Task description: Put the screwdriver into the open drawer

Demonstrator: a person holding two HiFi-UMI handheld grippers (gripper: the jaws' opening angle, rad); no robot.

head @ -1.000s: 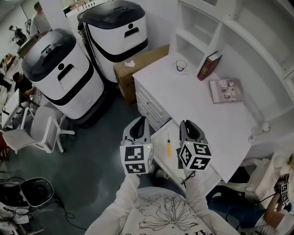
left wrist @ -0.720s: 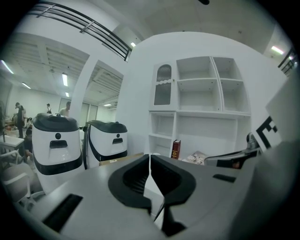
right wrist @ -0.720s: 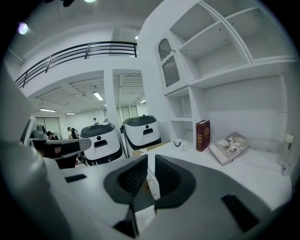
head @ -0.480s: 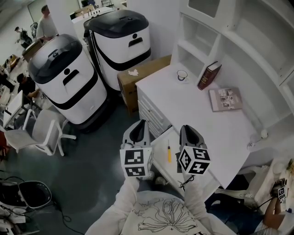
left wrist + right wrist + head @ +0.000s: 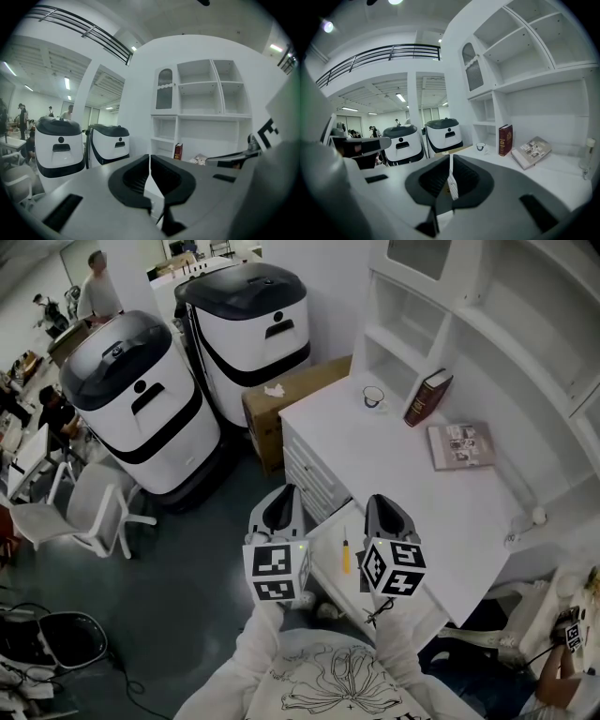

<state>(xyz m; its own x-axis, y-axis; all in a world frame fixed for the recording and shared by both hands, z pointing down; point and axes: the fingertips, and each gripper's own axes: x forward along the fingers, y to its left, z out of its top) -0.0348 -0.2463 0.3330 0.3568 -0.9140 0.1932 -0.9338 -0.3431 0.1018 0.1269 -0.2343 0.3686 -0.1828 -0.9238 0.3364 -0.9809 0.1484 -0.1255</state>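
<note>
A yellow-handled screwdriver point(image 5: 345, 553) lies inside the open white drawer point(image 5: 324, 531) at the near end of the white desk point(image 5: 412, 479). My left gripper point(image 5: 281, 497) hangs just left of the drawer, over the floor. My right gripper point(image 5: 382, 503) sits just right of the screwdriver, above the desk's near corner. Both point away from me. In the left gripper view the left gripper point(image 5: 150, 160) has its jaws pressed together with nothing in them. In the right gripper view the right gripper point(image 5: 450, 161) shows only a thin slit between its jaws and holds nothing. The screwdriver touches neither gripper.
On the desk stand a red book point(image 5: 427, 397), a magazine point(image 5: 461, 445) and a cup point(image 5: 373, 397), under white shelves point(image 5: 412, 324). A cardboard box point(image 5: 292, 392) and two big white-and-black machines point(image 5: 141, 409) stand left of the desk. A white chair point(image 5: 89, 512) is farther left.
The head view has shifted slightly, so the room sits a little lower and to the right in the picture. Both grippers and the screwdriver keep their places.
</note>
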